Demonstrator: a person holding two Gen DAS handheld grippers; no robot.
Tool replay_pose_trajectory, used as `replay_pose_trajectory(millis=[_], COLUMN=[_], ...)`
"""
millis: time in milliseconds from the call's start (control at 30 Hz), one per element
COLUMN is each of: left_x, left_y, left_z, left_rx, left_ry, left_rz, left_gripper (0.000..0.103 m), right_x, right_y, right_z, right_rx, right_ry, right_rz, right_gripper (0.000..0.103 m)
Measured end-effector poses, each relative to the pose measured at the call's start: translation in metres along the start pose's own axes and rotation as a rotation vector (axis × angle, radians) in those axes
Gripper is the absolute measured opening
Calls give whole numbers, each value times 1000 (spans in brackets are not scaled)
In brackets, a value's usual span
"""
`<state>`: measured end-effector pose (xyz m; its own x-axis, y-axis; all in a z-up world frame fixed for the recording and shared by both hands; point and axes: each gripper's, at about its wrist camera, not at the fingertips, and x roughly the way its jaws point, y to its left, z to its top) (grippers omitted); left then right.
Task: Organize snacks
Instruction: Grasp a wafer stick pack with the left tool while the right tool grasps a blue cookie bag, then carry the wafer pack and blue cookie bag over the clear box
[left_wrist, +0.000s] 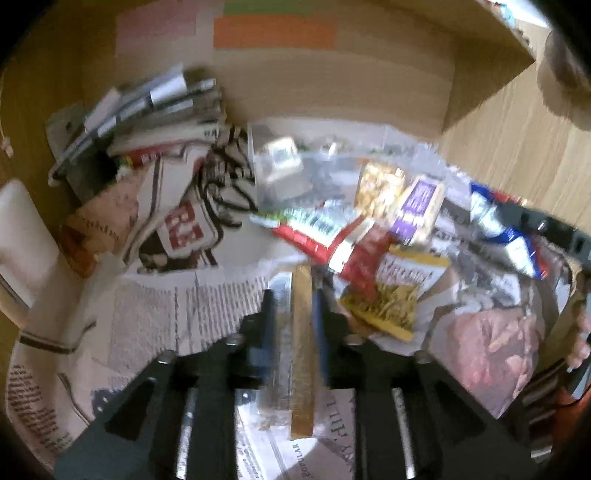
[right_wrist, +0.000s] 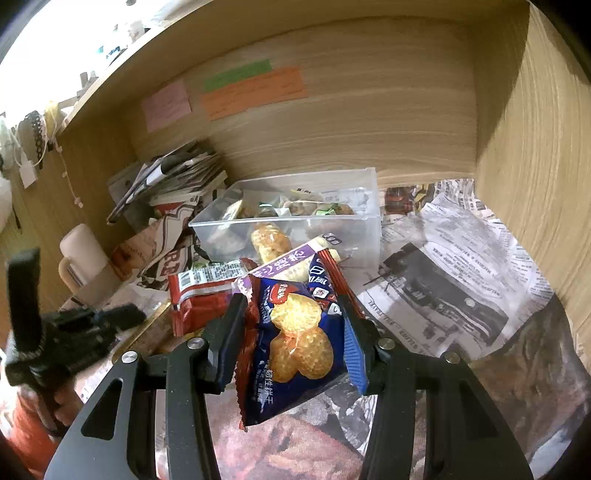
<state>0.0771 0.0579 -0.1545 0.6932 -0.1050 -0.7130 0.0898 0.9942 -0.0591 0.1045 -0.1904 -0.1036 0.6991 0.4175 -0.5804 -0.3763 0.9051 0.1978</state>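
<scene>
We aim for the clear box (right_wrist: 291, 218) at twelve o'clock on the counter (right_wrist: 461, 266), snacks already inside. Our right claw (right_wrist: 293, 325) is clenched on the blue biscuit packet (right_wrist: 295, 343), the left claw (left_wrist: 293, 295) on a thin golden bar (left_wrist: 302, 354); lift both over the rim before letting go

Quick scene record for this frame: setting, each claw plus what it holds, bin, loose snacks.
setting: wooden desk nook, newspaper covering the surface
left claw: shut on a thin gold-edged packet
right claw: shut on a blue biscuit packet
bin: clear plastic box, already holding snacks
loose snacks: red packet, purple packet, in front of the box
</scene>
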Motion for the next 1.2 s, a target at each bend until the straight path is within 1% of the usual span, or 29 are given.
replay_pose_trajectory(millis=[67, 167, 200, 233, 300, 400, 533, 733, 933, 1033, 1200], left_x=[11, 28, 31, 31, 32, 31, 26, 5, -18, -23, -25], left_y=[4, 9, 9, 8, 4, 2, 5, 14, 12, 7, -5], left_z=[-5, -12, -13, -14, -14, -14, -12, -5, 17, 31, 58], left_rx=[-15, -40, -44, -37, -16, -12, -36, -62, -40, -23, 11], left_ry=[29, 79, 77, 63, 52, 39, 30, -10, -74, -104, -138], left_rz=[-7, -31, -31, -24, -6, 2, 10, 37, 42, 42, 19], left_gripper=[45, 45, 45, 45, 40, 39, 39, 39, 39, 39, 39], right_x=[0, 0, 0, 1, 1, 2, 2, -2, -5, -5, -1], right_y=[-1, -1, -1, -1, -1, -2, -3, 0, 2, 3, 5], right_z=[0, 0, 0, 0, -1, -1, 2, 11, 26, 35, 50], right_rx=[4, 7, 7, 7, 10, 16, 16, 0, -14, -23, -41], right_ry=[-3, -3, -2, 1, 3, 4, -8, -39, -84, -103, -124], right_rz=[0, -2, -2, -3, -3, -2, -2, -1, 3, 5, 7], right_gripper=[45, 45, 45, 45, 45, 45, 45, 45, 45, 45, 45])
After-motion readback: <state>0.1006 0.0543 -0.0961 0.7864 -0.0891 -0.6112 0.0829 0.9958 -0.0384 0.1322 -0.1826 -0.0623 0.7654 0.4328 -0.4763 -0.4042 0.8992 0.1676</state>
